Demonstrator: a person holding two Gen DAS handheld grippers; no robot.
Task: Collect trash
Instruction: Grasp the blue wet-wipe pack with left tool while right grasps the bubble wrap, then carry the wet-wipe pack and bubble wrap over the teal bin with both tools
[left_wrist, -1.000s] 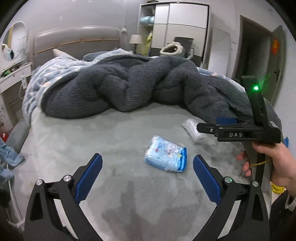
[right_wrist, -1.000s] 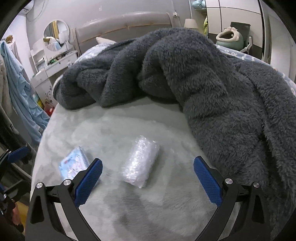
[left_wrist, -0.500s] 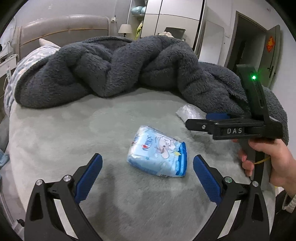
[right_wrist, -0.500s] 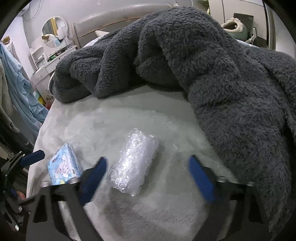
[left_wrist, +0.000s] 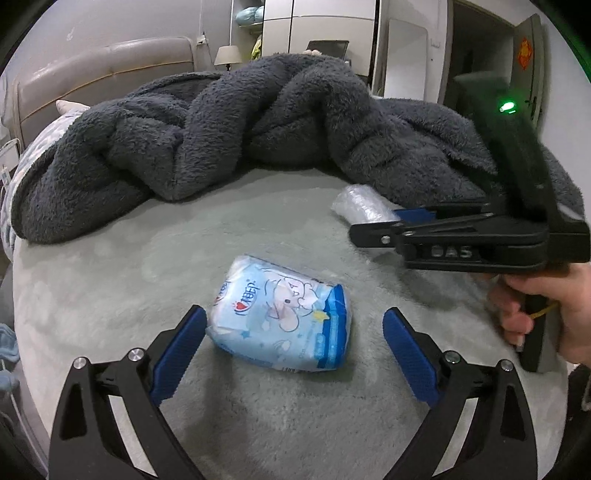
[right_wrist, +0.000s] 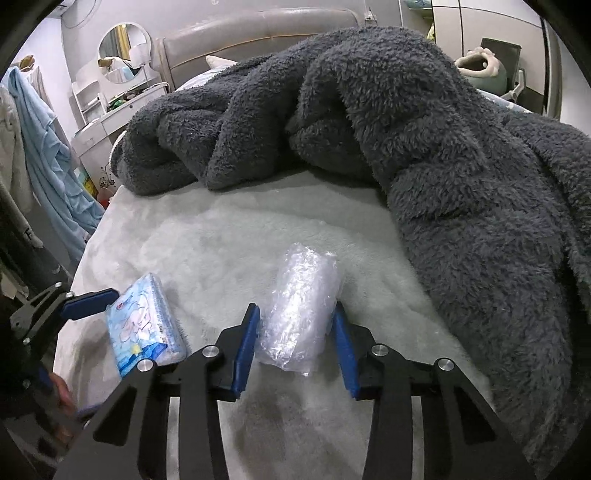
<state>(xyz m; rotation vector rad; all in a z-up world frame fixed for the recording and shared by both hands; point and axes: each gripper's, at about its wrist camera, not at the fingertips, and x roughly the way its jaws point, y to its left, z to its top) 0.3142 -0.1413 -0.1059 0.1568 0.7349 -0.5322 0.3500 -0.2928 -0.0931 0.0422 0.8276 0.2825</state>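
Here the right wrist view shows the right tool (right_wrist: 294, 345) with its blue pads on either side of the clear plastic bundle (right_wrist: 299, 310) on the bed (right_wrist: 229, 236), just beside the grey blanket (right_wrist: 461, 166); its jaws have just been closing, from spread wide a second ago, and whether the pads press the plastic yet I cannot tell. The left wrist view hides most of that bundle behind the right tool, but shows the left tool (left_wrist: 293, 334) released, jaws wide and just narrowed slightly, straddling the blue tissue pack (left_wrist: 284, 317) near the bed's front edge. A second ago that pack lay ahead of the pads; now it sits between them.
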